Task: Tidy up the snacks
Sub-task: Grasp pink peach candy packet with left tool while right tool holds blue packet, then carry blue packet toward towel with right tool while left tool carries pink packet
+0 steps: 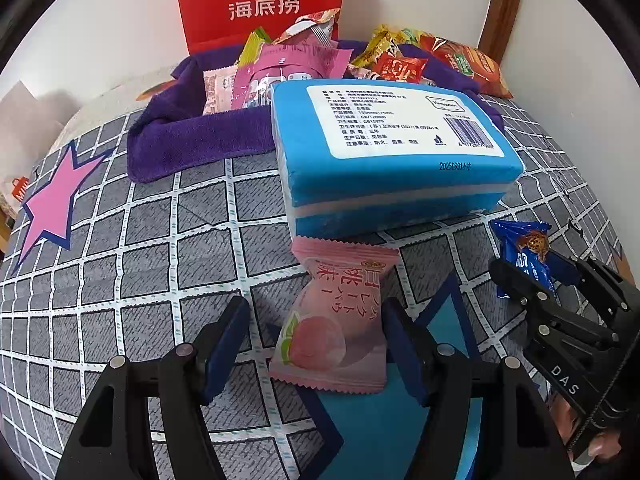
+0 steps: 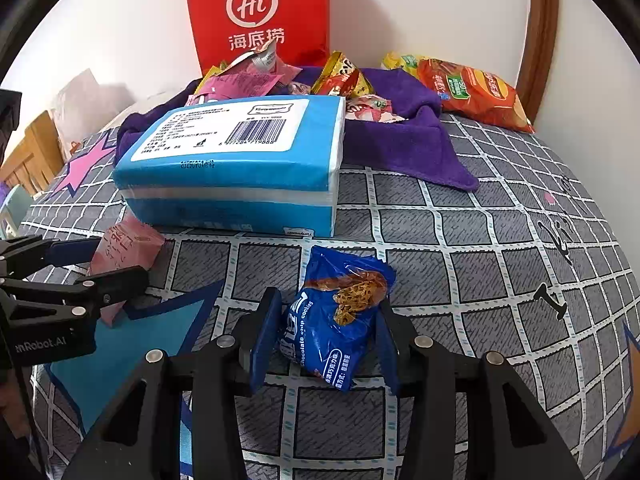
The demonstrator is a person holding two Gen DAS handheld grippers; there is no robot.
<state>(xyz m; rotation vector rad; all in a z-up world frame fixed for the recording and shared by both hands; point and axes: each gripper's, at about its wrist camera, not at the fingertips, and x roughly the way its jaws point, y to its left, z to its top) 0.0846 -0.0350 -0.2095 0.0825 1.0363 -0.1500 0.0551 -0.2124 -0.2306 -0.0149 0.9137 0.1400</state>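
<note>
Centrally, purple cloth basket (image 2: 404, 148), assorted snack packets (image 2: 348, 80)

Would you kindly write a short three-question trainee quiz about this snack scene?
1. True or false: the pink peach snack packet lies between the left gripper's fingers.
2. What sits between the right gripper's fingers? A chips bag; B blue chocolate chip cookie packet; C tissue pack.
3. Fill in: the snack pile rests on a ___ towel.

Key: 1 true; 2 B; 3 purple.
</note>
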